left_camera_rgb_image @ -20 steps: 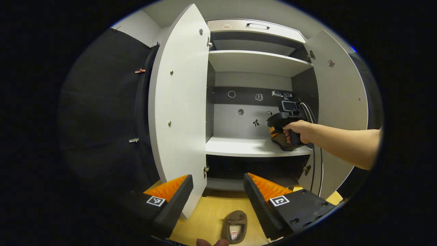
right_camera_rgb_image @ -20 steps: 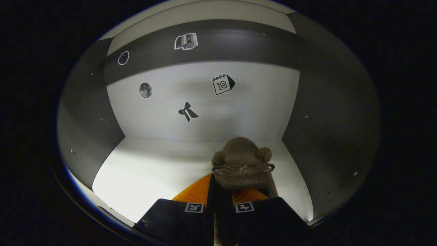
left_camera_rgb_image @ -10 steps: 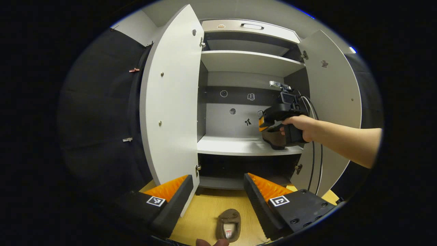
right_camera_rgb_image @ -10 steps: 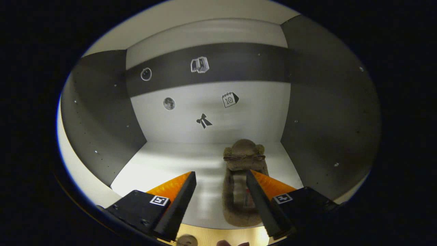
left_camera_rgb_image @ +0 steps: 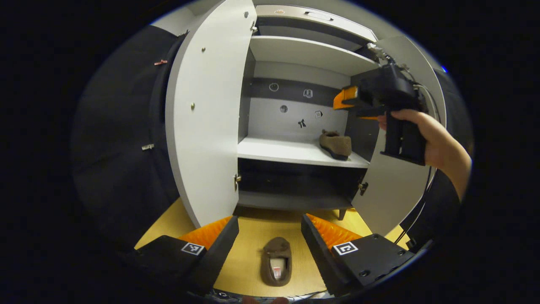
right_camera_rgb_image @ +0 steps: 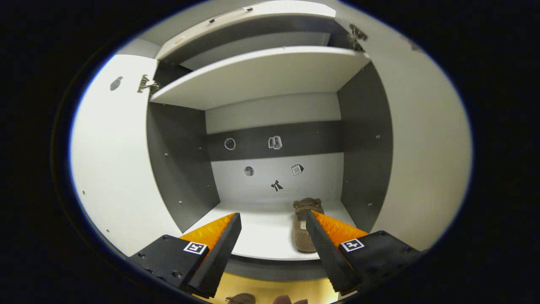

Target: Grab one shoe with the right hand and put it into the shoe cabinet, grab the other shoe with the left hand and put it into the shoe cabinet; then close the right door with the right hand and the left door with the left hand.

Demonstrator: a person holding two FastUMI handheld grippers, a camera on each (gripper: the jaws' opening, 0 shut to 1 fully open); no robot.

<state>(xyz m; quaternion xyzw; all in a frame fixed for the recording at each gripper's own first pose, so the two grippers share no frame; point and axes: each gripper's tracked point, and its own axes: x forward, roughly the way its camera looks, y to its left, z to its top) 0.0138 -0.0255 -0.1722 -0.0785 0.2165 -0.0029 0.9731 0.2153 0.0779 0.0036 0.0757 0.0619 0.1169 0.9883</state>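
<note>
Right gripper jaws open, empty, brown slipper on the cabinet shelf just beyond them; left gripper jaws open above the floor, second slipper lying between them.

Fuzzy cloth shoe, matt smooth cabinet shelf, pale wood-grain floor, possibly laminate, metal hinge

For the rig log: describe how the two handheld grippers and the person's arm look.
Left gripper: two wedge-shaped ribbed fingers on black blocks, each bearing a square black-and-white marker. Right gripper: same build, same markers; in the left gripper view it has a black pistol-style handle with dark cables trailing down. The hand holding it has a bare forearm, no sleeve.
</note>
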